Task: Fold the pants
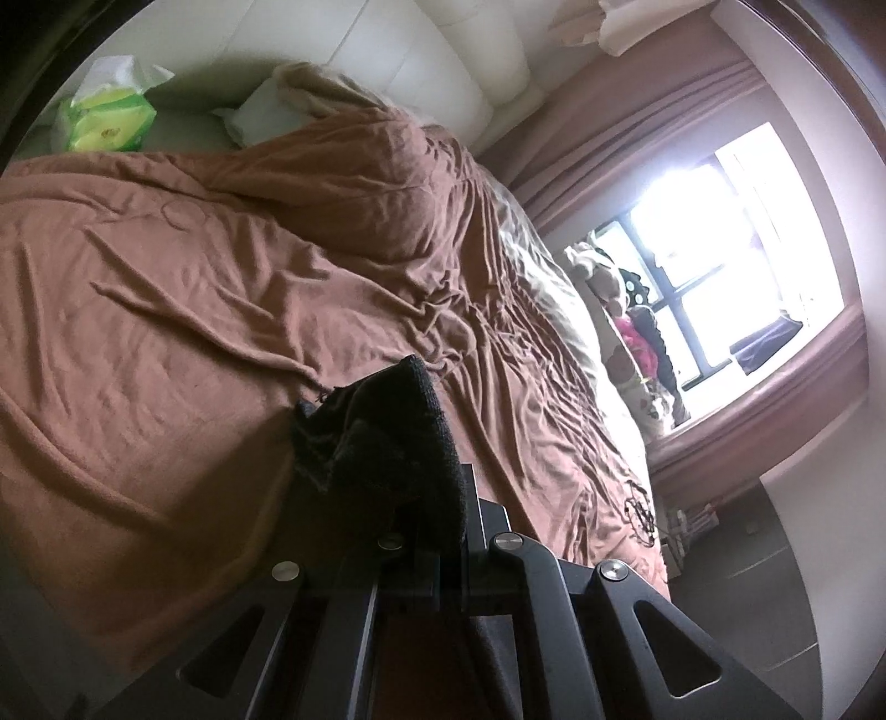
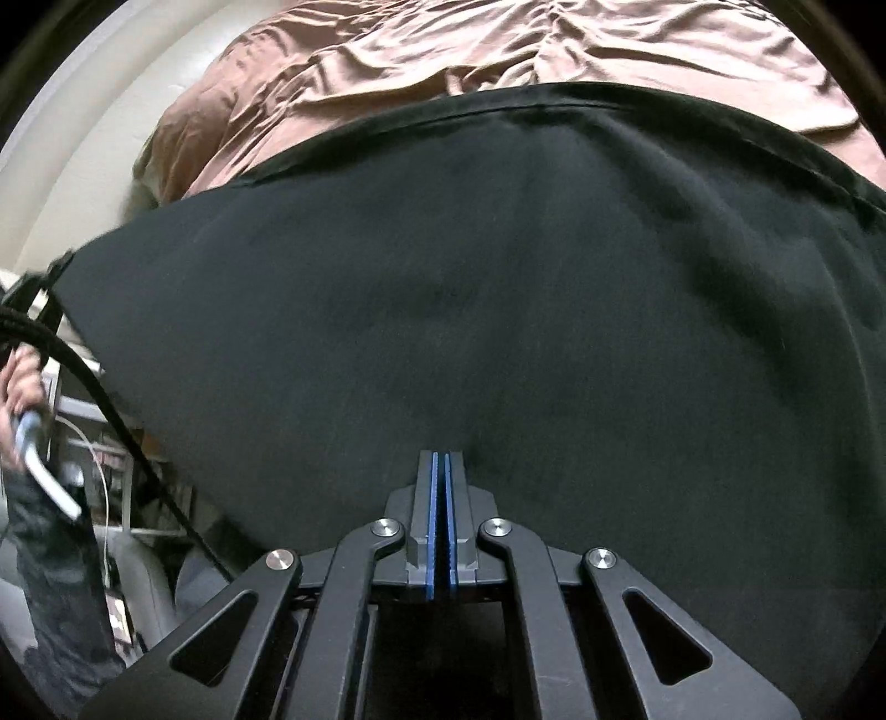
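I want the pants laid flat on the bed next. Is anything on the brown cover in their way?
Nothing visible: the brown cover is wrinkled but bare. A green tissue pack sits far off near the headboard. Both claws already grip the pants.

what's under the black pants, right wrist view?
The brown bedspread shows beyond the far edge of the black pants. Whatever is directly beneath them is covered. The right gripper is shut at their near edge.
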A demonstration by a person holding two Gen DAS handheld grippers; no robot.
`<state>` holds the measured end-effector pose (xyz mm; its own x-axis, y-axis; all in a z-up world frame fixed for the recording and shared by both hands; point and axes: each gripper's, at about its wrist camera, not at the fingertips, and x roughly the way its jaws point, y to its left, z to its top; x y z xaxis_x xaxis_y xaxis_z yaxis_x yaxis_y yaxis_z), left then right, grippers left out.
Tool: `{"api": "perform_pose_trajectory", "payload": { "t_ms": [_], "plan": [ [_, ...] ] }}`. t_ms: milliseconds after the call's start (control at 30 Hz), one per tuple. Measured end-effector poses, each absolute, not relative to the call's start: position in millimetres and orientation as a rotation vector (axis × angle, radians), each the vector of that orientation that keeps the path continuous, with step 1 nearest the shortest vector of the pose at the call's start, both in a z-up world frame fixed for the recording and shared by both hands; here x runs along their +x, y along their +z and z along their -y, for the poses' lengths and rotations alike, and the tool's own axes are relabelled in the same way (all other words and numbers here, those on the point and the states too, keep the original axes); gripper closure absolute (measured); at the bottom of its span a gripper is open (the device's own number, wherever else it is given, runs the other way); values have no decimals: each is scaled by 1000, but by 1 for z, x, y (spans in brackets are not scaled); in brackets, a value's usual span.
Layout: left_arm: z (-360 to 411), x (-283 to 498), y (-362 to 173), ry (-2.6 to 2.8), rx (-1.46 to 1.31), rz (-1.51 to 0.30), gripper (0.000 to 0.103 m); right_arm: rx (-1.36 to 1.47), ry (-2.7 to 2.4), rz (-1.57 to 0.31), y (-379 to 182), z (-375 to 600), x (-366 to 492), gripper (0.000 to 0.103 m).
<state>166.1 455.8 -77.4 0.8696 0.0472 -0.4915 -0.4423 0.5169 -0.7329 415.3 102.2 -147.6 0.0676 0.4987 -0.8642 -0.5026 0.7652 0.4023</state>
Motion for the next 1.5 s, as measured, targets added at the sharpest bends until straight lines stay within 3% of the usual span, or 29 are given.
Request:
{"api": "perform_pose_trajectory", "payload": {
  "t_ms": [967,1500],
  "plan": [
    [-462,147,-113,364,-1048,-451,99,-64,632,-1177,-159,-152,523,103],
    [-427,179,-33,255,-913,-405,99,22,718,-1089,-109,-95,496,103]
  ]
}}
